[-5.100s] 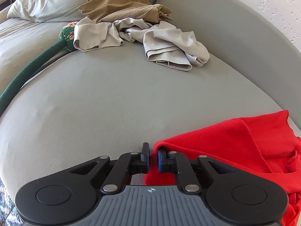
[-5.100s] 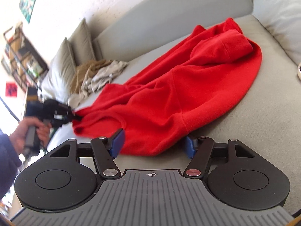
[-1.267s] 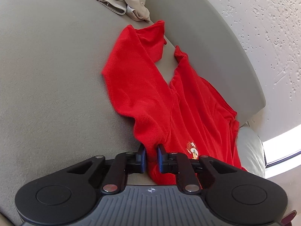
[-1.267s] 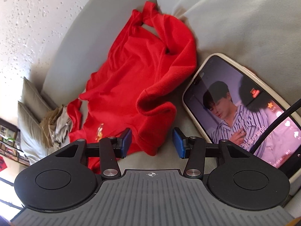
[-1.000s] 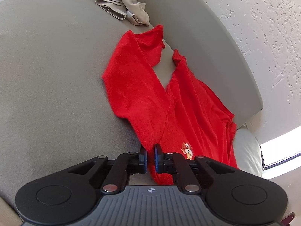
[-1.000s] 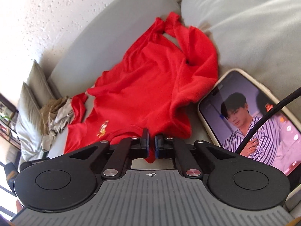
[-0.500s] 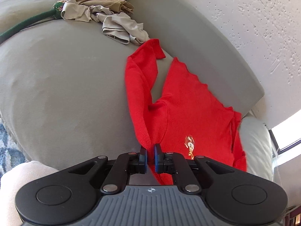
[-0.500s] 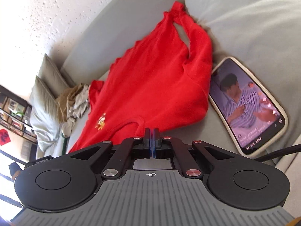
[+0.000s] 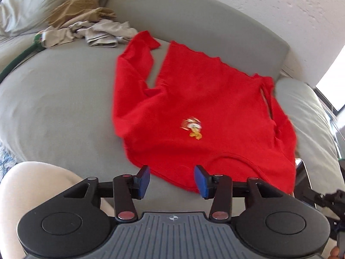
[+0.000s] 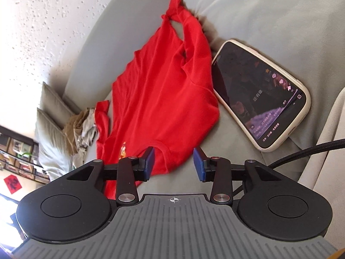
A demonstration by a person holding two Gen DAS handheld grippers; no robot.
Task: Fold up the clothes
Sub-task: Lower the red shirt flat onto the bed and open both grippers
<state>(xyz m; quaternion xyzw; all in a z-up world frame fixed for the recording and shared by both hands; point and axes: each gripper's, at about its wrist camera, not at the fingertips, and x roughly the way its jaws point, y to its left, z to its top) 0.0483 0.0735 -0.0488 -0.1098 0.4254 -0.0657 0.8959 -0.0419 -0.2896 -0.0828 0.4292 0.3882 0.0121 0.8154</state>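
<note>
A red sweatshirt [image 9: 204,112] with a small cartoon print [image 9: 193,128] lies spread flat on the grey sofa seat [image 9: 60,108], neck edge toward me, sleeves out to both sides. It also shows in the right wrist view [image 10: 159,99]. My left gripper [image 9: 171,180] is open and empty, just in front of the sweatshirt's near edge. My right gripper [image 10: 173,161] is open and empty, its jaws standing over the near shoulder edge of the sweatshirt.
A pile of beige and tan clothes [image 9: 90,30] lies at the far left of the seat, next to a pillow [image 9: 28,6]. A phone [image 10: 258,103] with a lit screen lies right of the sweatshirt, a black cable [image 10: 301,151] beside it. My knee [image 9: 32,192] is at lower left.
Both grippers were shut on the sweatshirt's near edge half a second ago. Both have opened and let it go, and it now lies spread flat on the seat.
</note>
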